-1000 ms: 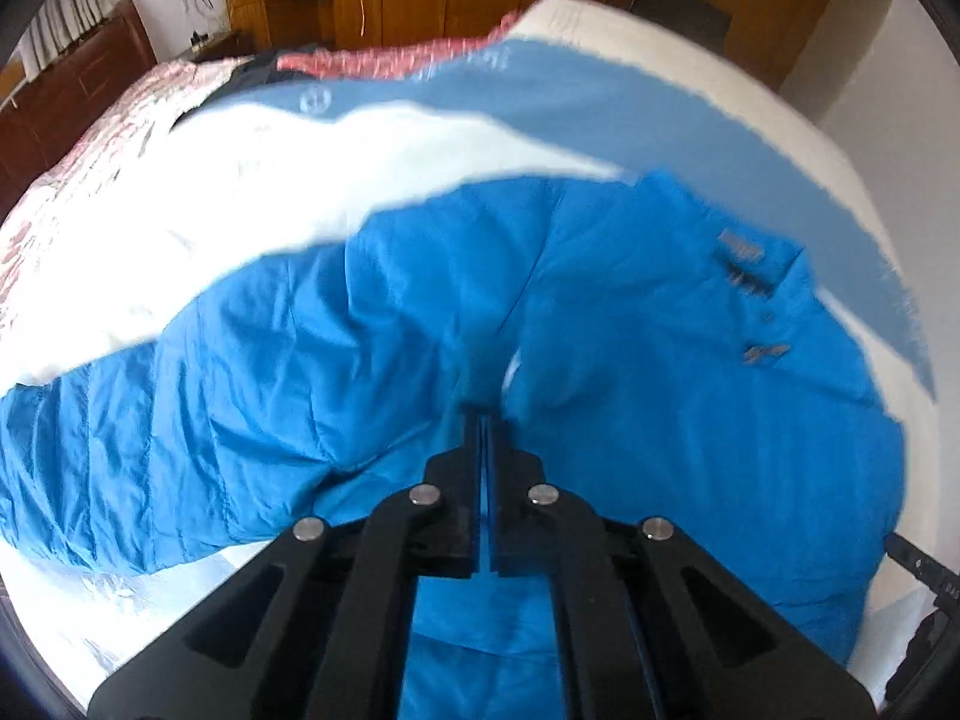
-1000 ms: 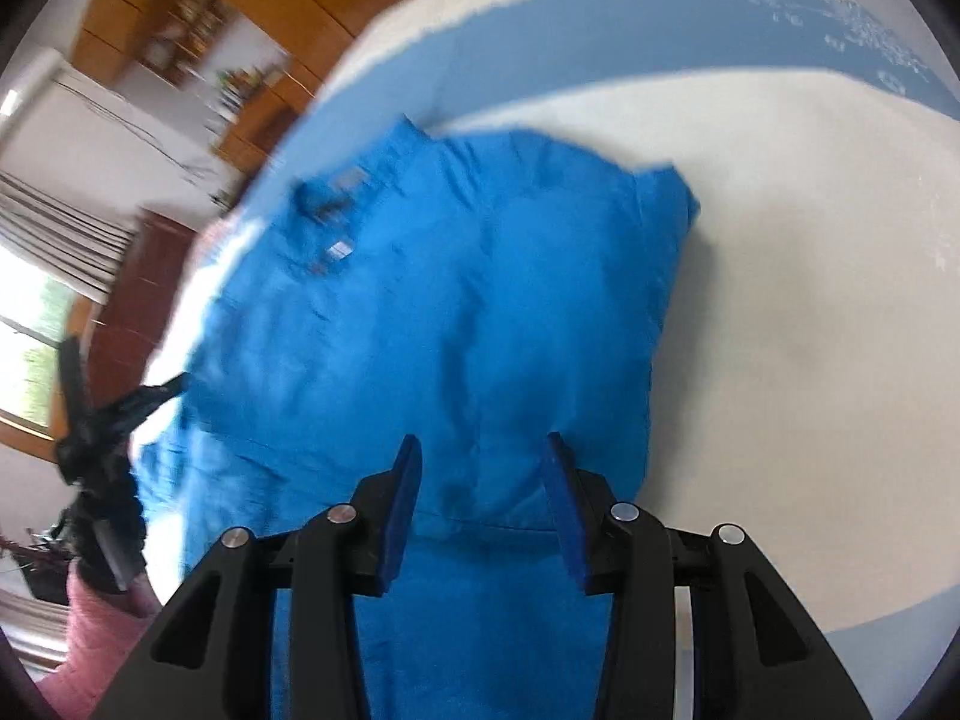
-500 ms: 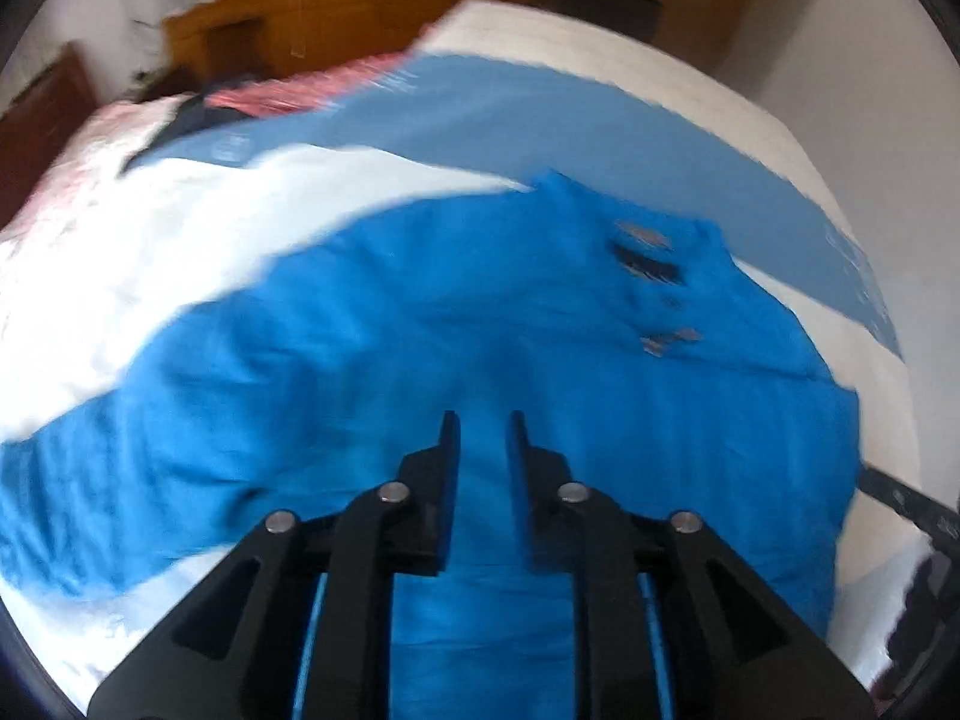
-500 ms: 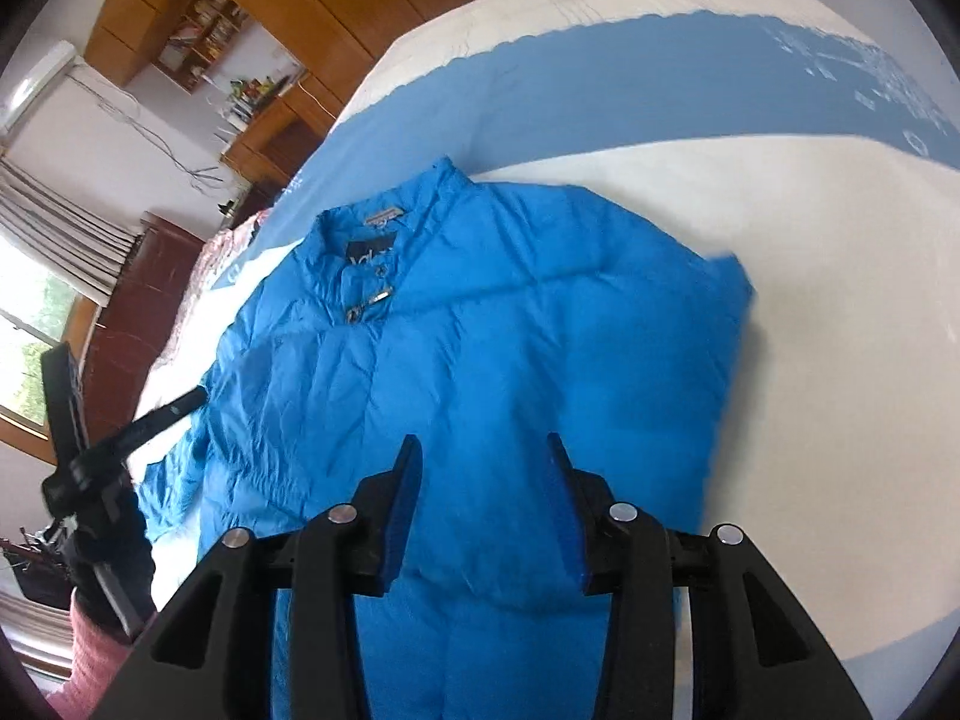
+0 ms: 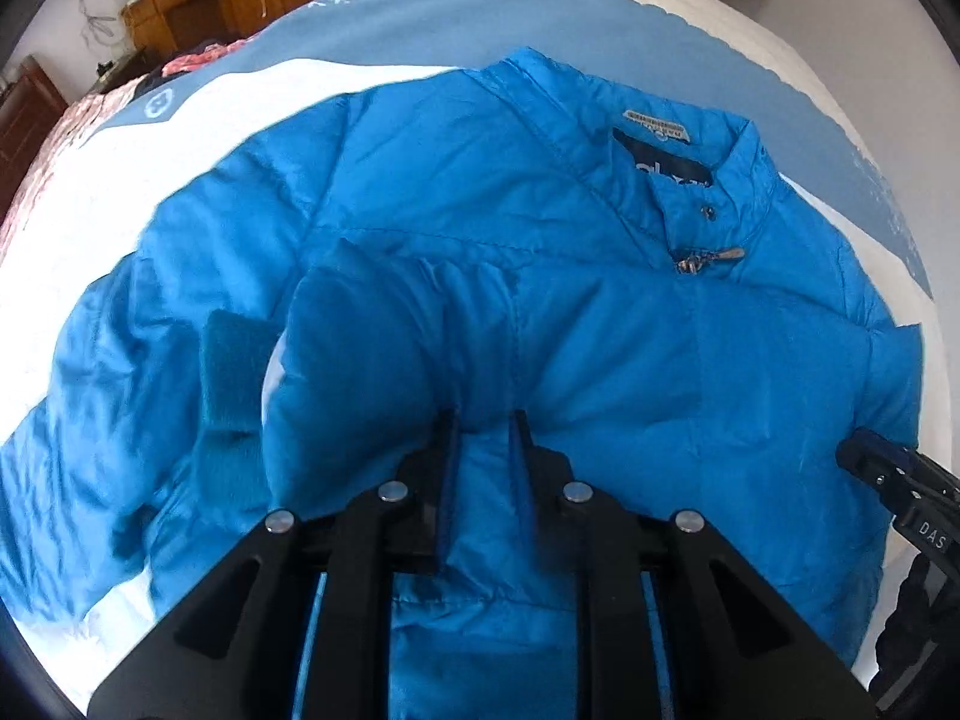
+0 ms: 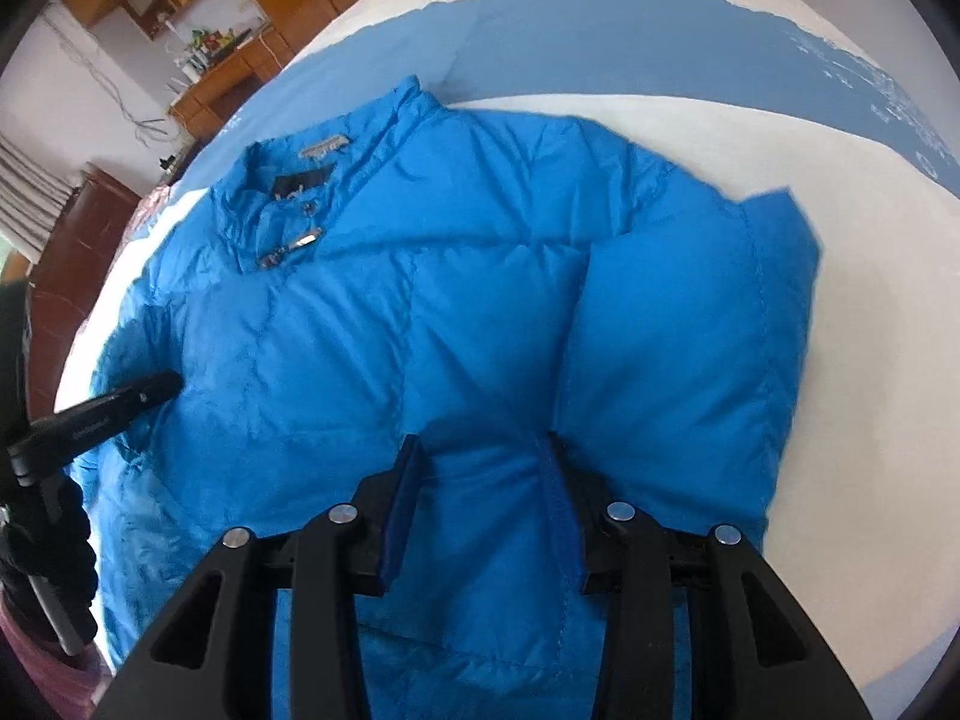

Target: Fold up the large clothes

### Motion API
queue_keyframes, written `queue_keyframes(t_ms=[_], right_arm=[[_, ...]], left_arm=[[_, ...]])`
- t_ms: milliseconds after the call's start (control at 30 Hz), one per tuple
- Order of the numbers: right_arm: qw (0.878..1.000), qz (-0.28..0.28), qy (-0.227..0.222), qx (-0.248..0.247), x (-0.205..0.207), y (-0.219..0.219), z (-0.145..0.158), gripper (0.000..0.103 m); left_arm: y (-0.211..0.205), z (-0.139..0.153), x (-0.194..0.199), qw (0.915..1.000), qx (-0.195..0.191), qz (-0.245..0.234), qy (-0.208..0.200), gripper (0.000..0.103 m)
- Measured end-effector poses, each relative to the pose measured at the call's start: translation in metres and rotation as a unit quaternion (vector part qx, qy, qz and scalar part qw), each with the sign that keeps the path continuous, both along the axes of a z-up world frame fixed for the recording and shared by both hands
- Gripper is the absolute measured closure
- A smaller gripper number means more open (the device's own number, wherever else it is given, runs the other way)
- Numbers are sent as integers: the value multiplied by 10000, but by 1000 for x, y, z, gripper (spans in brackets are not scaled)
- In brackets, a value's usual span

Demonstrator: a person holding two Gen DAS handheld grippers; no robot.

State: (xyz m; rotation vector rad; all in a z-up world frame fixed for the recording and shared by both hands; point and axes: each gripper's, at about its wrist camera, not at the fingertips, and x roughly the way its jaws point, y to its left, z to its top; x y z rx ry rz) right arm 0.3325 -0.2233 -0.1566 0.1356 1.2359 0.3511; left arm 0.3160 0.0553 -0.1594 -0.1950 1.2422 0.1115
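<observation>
A bright blue puffer jacket [image 5: 600, 324] lies front up on the bed, collar at the far end, zipper pull [image 5: 708, 257] below the collar. Its left sleeve [image 5: 360, 360] is folded in over the body, knit cuff [image 5: 231, 372] beside it. My left gripper [image 5: 483, 426] is open and empty just above the jacket's lower middle. In the right wrist view the jacket [image 6: 480, 312] has its right sleeve [image 6: 684, 360] folded in over the body. My right gripper [image 6: 480, 450] is open and empty over the lower middle. The left gripper's finger [image 6: 120, 402] shows at that view's left edge.
The bed has a white and blue cover [image 5: 420, 12] [image 6: 870, 300]. A pink patterned quilt [image 5: 54, 138] lies at the far left. Wooden cabinets [image 5: 198, 0] and a desk [image 6: 228, 72] stand behind the bed. The right gripper [image 5: 900, 480] shows at the left view's right edge.
My left gripper was shut on the sleeve, carried it over the jacket body and has opened, leaving the sleeve folded in. My right gripper stayed open and shifted over the jacket.
</observation>
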Motion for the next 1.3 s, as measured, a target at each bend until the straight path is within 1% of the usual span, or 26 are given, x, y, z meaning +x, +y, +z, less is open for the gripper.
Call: queue_keyframes(t_ms=[67, 100, 167, 200, 233, 267, 333, 400, 433, 533, 600, 633, 667, 700, 733, 767, 800, 900, 967, 1000, 1067, 1100, 1200, 1233, 1267, 1300], right_arm=[[9994, 10, -126, 315, -11, -4, 16, 62], [9989, 57, -171, 421, -21, -5, 24, 62], [9987, 113, -243, 426, -34, -4, 29, 62], [9988, 134, -237, 409, -39, -3, 28, 62], [9990, 130, -203, 372, -40, -2, 25, 62], [9995, 114, -118, 283, -40, -1, 17, 62], [9996, 29, 114, 269, -38, 0, -4, 63], [9993, 13, 48, 373, -39, -1, -14, 63], [9992, 7, -13, 410, -39, -1, -15, 63], [9988, -38, 116, 474, -35, -2, -15, 63], [9988, -60, 261, 413, -33, -3, -8, 63], [9988, -78, 242, 421, -36, -5, -1, 62], [9986, -80, 112, 520, -40, -7, 11, 61], [9982, -77, 13, 590, -46, -11, 20, 60], [9977, -58, -91, 665, -53, -15, 33, 59], [9978, -52, -148, 651, -57, -19, 41, 58], [9981, -67, -198, 573, -61, -22, 48, 57], [9992, -138, -223, 300, -71, -36, 58, 55], [9995, -175, -207, 184, -75, -42, 60, 55], [9995, -177, -214, 167, -77, -45, 60, 55], [9996, -166, -184, 147, -81, -47, 59, 55], [9996, -168, -163, 159, -82, -47, 58, 55], [9997, -163, -110, 158, -82, -44, 53, 55], [9997, -154, -73, 154, -80, -41, 50, 55], [9998, -150, -49, 146, -78, -39, 48, 55], [9998, -132, -41, 143, -75, -35, 46, 55]], left_arm=[[-3, 16, -12, 9997, -29, -81, -227, 85], [-8, 20, -19, 9994, 9, -181, -304, 81], [-12, 21, -29, 9989, 98, -314, -322, 79], [-13, 17, -30, 9990, 84, -349, -268, 79], [-11, 6, -31, 9993, 41, -339, -125, 79], [-5, -3, -31, 9996, 1, -287, -39, 78], [1, -14, -30, 9995, -251, -196, -34, 78], [5, -16, -30, 9991, -398, -130, -62, 78], [6, -16, -29, 9991, -407, -130, -46, 78], [9, -15, -28, 9988, -481, -85, 7, 78], [18, -11, -27, 9979, -642, 40, 52, 80], [24, -7, -32, 9975, -696, 111, 56, 80], [30, 1, -42, 9972, -736, 159, -32, 78], [34, 9, -52, 9972, -709, 160, -148, 71], [42, 20, -66, 9977, -602, 180, -269, 66], [52, 27, -80, 9975, -566, 219, -366, 59], [60, 32, -89, 9973, -541, 258, -420, 54], [105, 40, -131, 9969, -221, 636, -419, 48], [149, 38, -165, 9930, -52, 1145, -286, 48], [171, 36, -182, 9896, -21, 1419, -225, 48], [211, 33, -214, 9798, 121, 1994, -115, 48], [233, 32, -232, 9726, 179, 2318, -75, 48], [282, 28, -276, 9494, 102, 3139, -55, 48], [301, 26, -293, 9377, -50, 3473, -104, 48], [311, 25, -302, 9303, -140, 3662, -145, 48], [324, 23, -313, 9188, -254, 3934, -223, 48]])
